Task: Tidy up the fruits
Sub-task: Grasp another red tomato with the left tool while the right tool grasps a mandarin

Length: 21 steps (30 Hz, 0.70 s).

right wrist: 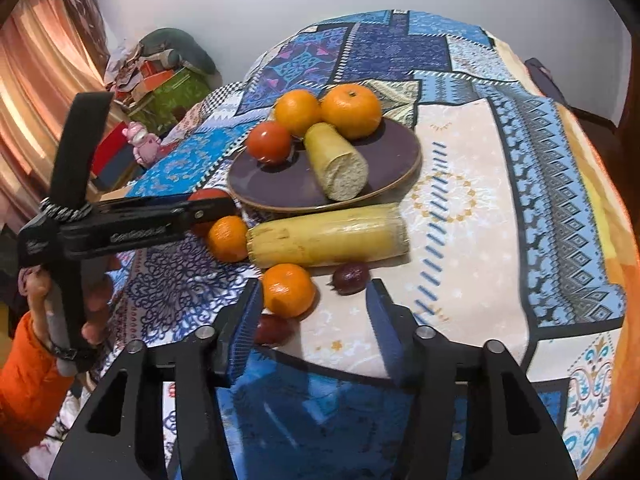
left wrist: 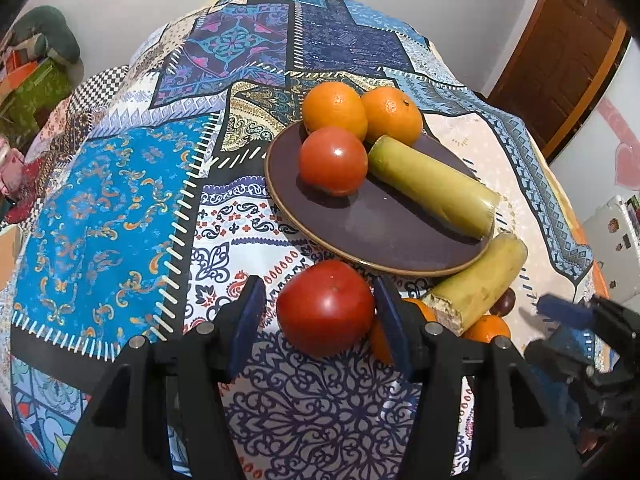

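Closing on the loose tomato (left wrist: 326,307), which sits on the cloth just short of the plate (left wrist: 400,252), we keep our left gripper (left wrist: 320,316) spread around it and should squeeze gently; our right gripper (right wrist: 312,320) hangs released.

The left claw (right wrist: 224,204) hides most of a tomato (right wrist: 208,194).
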Motion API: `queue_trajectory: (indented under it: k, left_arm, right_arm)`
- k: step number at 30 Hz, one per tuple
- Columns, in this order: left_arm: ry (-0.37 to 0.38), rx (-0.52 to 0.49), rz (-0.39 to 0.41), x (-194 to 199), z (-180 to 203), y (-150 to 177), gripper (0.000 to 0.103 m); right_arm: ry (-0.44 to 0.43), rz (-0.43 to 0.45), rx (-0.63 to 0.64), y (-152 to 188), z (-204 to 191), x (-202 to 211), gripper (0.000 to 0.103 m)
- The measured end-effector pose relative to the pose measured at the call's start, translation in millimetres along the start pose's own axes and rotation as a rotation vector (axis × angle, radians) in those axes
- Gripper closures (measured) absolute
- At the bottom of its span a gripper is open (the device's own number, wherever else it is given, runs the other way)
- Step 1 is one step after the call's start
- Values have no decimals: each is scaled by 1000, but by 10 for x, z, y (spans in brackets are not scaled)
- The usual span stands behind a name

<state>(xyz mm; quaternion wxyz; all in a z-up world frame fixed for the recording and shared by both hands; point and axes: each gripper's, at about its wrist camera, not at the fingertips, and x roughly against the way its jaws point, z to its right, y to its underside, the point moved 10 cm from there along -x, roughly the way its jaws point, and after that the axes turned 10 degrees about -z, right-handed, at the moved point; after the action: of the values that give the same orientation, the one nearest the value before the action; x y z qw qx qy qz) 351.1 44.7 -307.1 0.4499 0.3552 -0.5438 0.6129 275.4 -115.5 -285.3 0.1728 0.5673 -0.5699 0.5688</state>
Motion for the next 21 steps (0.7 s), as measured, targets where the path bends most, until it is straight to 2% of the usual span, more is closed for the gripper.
queue_trajectory:
  k: [1,5,8,15,19,21]
  left_arm:
    - [16,1,-3,-1,7,2,53]
    - [22,-9,-1,22,22,21,54]
    - [-2,-20,17,107,-4,66,54]
    - [4,-4,58,364,-121,193,54]
    - [12,2,72,461,-148,248,54]
    - [9,-2,79,495,-141,262,54]
  right_arm:
    - [-5,-4,3,8,-24,-9,57]
    - [-21,-24,11,20,-99,-71,64]
    - [-16,-41,9,29,-117,-132,64]
    - [-29,-64,-12,1,-149,-261,64]
    - [-6,-75,-1,-14,-173,-354,64]
    - [9,-75,5,-18,-168,-371,69]
